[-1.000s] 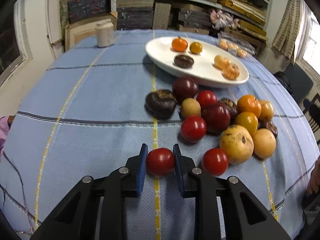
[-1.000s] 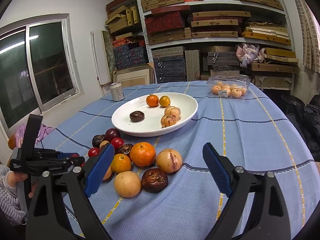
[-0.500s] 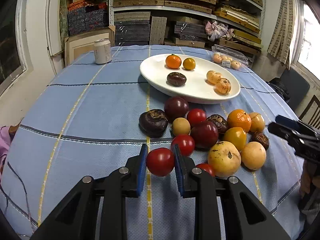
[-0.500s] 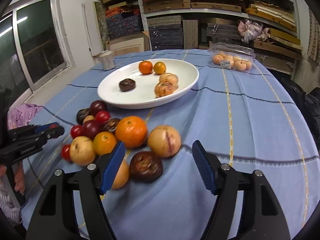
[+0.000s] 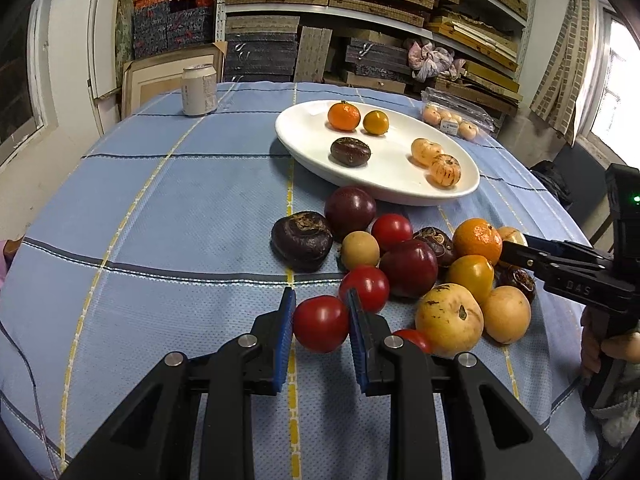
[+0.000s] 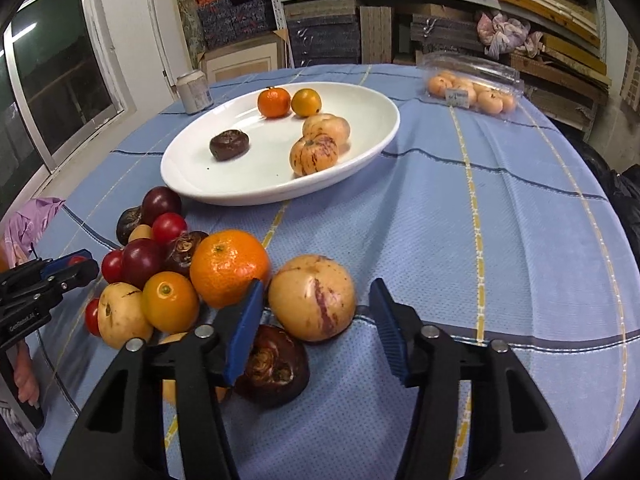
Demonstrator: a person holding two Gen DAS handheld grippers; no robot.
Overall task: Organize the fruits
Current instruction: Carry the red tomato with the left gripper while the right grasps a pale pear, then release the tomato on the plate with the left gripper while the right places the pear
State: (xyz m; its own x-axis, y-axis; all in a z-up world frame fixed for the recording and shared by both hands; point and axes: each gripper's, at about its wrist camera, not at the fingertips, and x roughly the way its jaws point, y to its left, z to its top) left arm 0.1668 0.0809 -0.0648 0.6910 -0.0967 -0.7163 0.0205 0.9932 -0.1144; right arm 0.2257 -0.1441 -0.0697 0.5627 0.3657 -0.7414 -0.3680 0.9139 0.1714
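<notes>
Risk points. Left claw (image 5: 321, 322) clamped on red tomato (image 5: 320, 323), lower centre of frame, just above desk (image 5: 160, 220). Right claw (image 6: 316, 314) closing around striped pale fruit (image 6: 312, 298), pads not yet touching; left pad beside orange (image 6: 230, 266) may nudge pile, roll fruit from white plate (image 6: 360, 144).

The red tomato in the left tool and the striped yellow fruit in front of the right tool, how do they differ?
The red tomato is plain red and smaller; the striped yellow fruit is pale with purple streaks. The tomato is clamped; the striped fruit lies between closing jaws, untouched. Both are round and off the plate.
</notes>
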